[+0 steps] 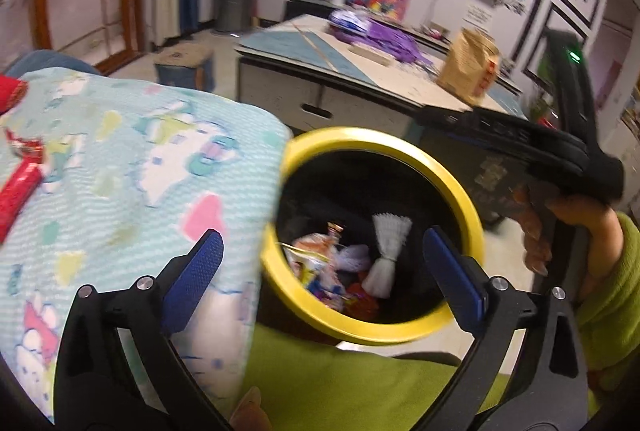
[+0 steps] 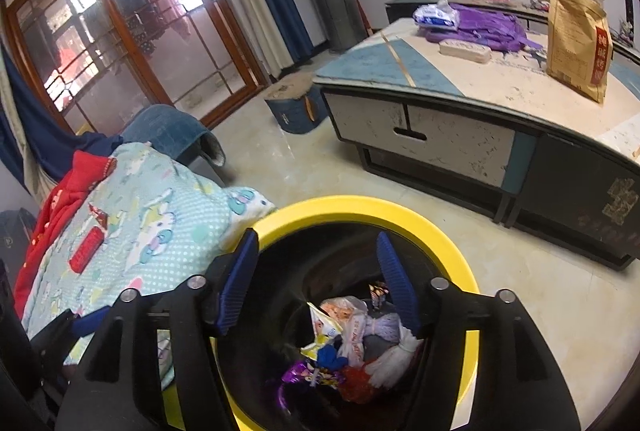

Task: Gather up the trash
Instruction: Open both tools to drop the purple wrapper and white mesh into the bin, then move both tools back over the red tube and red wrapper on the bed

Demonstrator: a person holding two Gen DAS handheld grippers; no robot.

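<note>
The trash bin (image 2: 440,219) stood on the floor (image 2: 540,295), just right of the blanket (image 2: 160,231). Wrappers (image 2: 332,335) lay in the bin. Behind it stood the cabinet (image 2: 440,143), a paper bag (image 2: 576,43) on its surface.

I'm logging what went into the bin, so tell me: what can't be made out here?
- Left wrist view: wrappers in the yellow-rimmed bin are motion-blurred; no print readable.
- Right wrist view: right tongs cover part of the trash pile; the near rim is cut off.
- Red wrapper on the blanket: label too small.
</note>
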